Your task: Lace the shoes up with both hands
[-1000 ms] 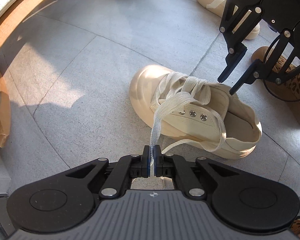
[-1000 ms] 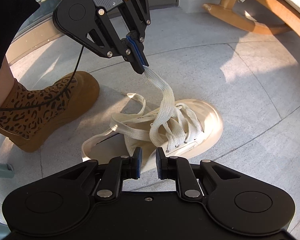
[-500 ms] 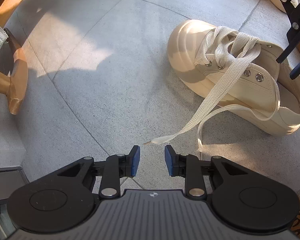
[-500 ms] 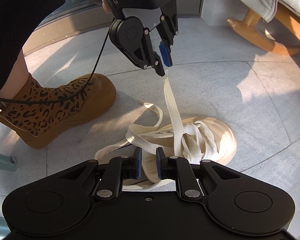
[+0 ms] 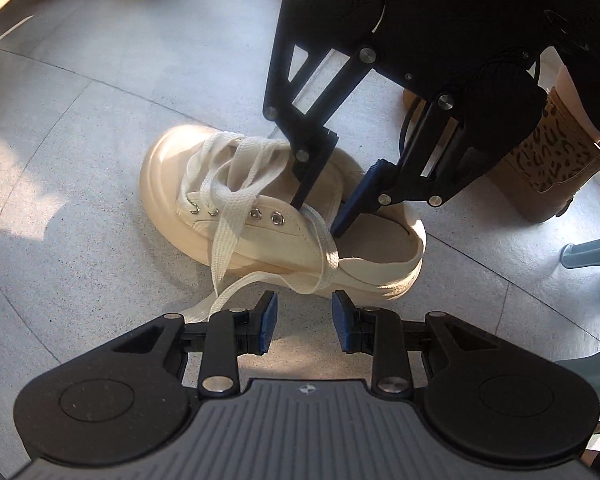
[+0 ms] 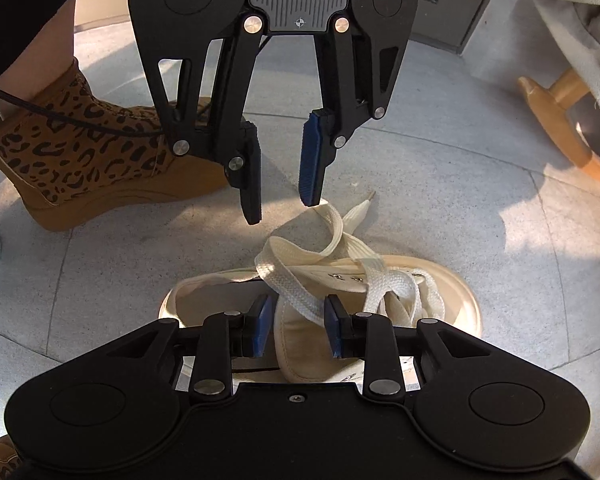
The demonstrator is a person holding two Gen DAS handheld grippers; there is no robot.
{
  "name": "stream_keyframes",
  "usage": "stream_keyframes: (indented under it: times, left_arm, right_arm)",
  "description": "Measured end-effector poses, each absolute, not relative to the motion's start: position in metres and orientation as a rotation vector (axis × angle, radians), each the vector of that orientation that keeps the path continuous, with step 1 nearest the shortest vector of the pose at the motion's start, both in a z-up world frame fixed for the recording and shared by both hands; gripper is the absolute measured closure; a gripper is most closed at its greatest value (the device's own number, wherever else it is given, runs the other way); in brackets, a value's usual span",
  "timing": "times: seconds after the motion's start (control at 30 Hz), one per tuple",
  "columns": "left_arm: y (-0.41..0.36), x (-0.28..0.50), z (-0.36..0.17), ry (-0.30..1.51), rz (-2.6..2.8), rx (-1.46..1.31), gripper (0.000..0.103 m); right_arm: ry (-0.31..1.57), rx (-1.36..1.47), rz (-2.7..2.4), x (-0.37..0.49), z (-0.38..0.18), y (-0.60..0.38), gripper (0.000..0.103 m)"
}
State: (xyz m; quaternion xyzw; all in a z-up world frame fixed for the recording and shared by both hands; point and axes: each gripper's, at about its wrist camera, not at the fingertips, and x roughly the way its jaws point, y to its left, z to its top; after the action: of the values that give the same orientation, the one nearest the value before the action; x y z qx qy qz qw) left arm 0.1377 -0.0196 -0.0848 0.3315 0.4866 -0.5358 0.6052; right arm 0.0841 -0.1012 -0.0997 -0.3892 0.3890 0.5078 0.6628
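Sneaker [image 5: 260, 224], cream canvas with a thick pale sole, lies on the grey tiled floor [image 5: 80, 152], its rounded toe toward the left of the left wrist view and its open heel toward the right. Flat cream lace [image 5: 236, 204] is threaded through the front eyelets, while the 2 metal eyelets nearest the opening show bare on the side facing the left camera; loose lengths of lace cross over the tongue, drape down the side wall and trail onto the floor in front of the sole. The left gripper [image 5: 304, 322] hovers just short of the sneaker's near side, its jaws released with a clear gap and nothing between the blue pads; one trailing end of lace lies just beside its left finger without being pinched. The right gripper [image 6: 294, 330] points steeply down over the heel opening, its jaws closing, with a loop of lace and the tongue lying between the pads, which do not yet press on them. In the right wrist view the left gripper [image 6: 282, 208] hangs above the crossed lace ends at the far side of the sneaker. A leopard-print boot [image 6: 72, 156] on the person's foot stands near the sneaker, and a wooden chair leg [image 6: 560, 120] rests on the floor well apart from it
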Motion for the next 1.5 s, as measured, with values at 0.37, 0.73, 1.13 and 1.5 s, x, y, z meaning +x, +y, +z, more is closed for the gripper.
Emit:
stream_keyframes:
  times: [0.37,0.73,1.13,1.5]
  left_arm:
    - [-0.036,0.126,-0.077,0.971,-1.264,0.820,0.067]
    - [-0.038,0.138,-0.066,0.990,-1.197,0.664,0.095]
    - [-0.006,0.160,-0.074,1.042,-0.931,0.889,0.099]
    - [0.006,0.160,-0.084,1.090,-0.964,0.911,0.091]
  right_arm:
    - [0.913,-0.692,1.111,0.102,-0.067,-0.116,0.101]
    - [0.894,-0.667,1.054,0.112,-0.056,-0.124,0.101]
    - [0.899,-0.695,1.003,0.117,-0.057,-0.127,0.101]
    - [0.914,-0.708,1.001,0.118,-0.059,-0.126,0.101]
